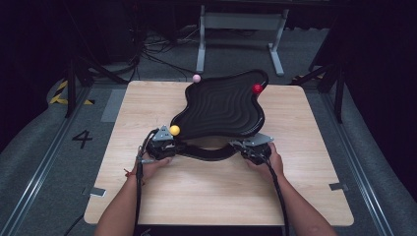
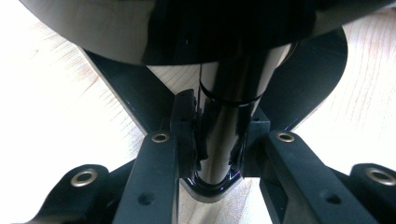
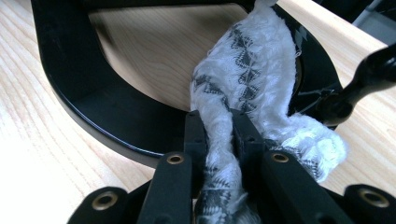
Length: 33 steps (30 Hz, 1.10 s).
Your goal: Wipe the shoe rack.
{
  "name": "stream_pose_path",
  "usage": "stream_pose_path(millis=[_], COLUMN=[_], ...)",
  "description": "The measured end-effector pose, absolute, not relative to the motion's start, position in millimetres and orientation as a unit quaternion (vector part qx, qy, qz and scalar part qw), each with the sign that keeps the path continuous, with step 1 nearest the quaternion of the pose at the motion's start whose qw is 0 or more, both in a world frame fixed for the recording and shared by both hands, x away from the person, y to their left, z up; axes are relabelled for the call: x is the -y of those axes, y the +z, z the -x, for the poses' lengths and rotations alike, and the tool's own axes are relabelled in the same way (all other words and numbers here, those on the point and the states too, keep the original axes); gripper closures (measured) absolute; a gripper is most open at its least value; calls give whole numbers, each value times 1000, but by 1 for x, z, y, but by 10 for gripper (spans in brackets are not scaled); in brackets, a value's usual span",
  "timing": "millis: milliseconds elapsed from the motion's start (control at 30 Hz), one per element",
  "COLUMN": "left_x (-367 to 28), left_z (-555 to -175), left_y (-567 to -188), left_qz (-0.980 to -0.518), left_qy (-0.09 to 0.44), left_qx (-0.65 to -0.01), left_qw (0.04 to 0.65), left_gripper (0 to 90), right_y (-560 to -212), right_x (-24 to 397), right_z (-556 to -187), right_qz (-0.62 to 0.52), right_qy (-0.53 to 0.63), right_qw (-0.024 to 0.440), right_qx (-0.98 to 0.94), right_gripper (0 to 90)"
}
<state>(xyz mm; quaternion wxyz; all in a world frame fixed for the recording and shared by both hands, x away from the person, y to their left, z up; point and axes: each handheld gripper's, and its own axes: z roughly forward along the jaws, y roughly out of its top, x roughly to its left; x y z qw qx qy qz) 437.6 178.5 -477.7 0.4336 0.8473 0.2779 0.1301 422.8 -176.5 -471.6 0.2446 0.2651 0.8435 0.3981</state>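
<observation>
Black wavy tray (image 1: pixel 221 105) tilted over the counter (image 1: pixel 147 196), left gripper (image 2: pixel 212 140) fingers clamped on its glossy stand post (image 2: pixel 224 121), right gripper (image 3: pixel 219 135) fingers pinched a white cloth (image 3: pixel 252 70) on the stand, cloth indistinct from above.

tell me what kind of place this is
Probably a lab or recording studio, not a home. A bare wooden table stands on grey floor with a painted number 4, loose cables trail behind it, and black curtains close off the sides.
</observation>
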Motion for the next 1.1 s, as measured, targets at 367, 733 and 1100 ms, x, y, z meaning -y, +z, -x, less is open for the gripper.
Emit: stream_pose_path(millis=[367, 733, 1100], left_x=[-178, -178, -167], left_z=[-438, -437, -430], left_y=[-478, -478, -478], left_qz=[-847, -847, -851], left_qy=[127, 129, 119], left_qx=[-280, -279, -265], left_qw=[435, 434, 437], left_gripper=[739, 739, 738], right_y=[-473, -473, -473], right_x=[151, 122, 132], right_z=[-403, -392, -399], right_qz=[-224, -193, -208], right_qy=[394, 394, 379], right_qw=[218, 214, 230], right_qx=[-864, -873, -872], right_gripper=[794, 794, 798])
